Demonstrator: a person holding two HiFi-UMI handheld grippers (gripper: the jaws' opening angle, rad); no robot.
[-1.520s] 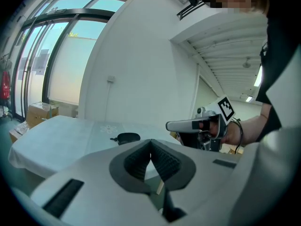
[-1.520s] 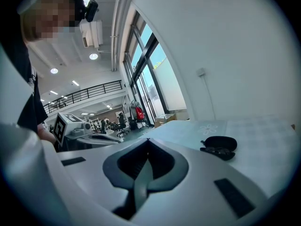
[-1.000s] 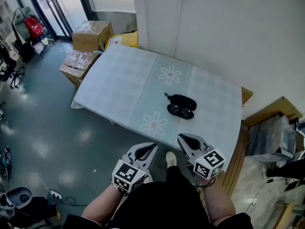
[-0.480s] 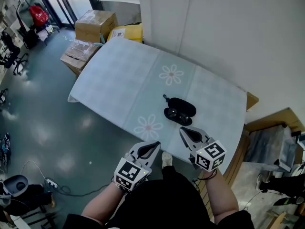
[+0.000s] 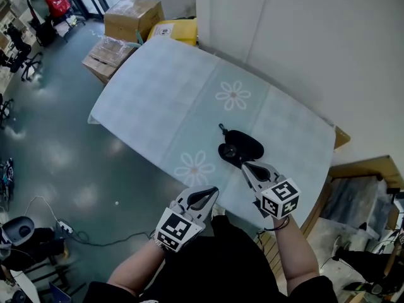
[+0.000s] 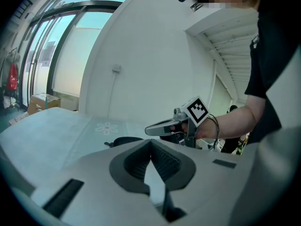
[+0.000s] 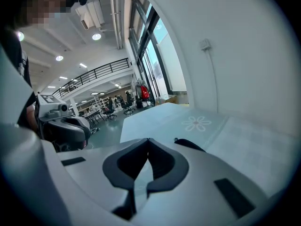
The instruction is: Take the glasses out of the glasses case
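Seen from overhead, the open black glasses case (image 5: 242, 148) lies on the right part of the desk (image 5: 158, 100), between printed flowers on a pale blue-green cloth. What it holds is too small to make out. The right claw (image 5: 247, 166) hovers at the case's near edge. The left claw (image 5: 211, 192) is nearer, by the desk's near edge.

The gripper views add that both claws are clenched tip to tip, with nothing between them. Past the left claw (image 6: 150, 142), the case (image 6: 124, 140) is a low dark shape. The right gripper view shows a balconied hall to the left.

Cardboard boxes (image 5: 129, 17) stand on the grey floor (image 5: 57, 156) at far left.
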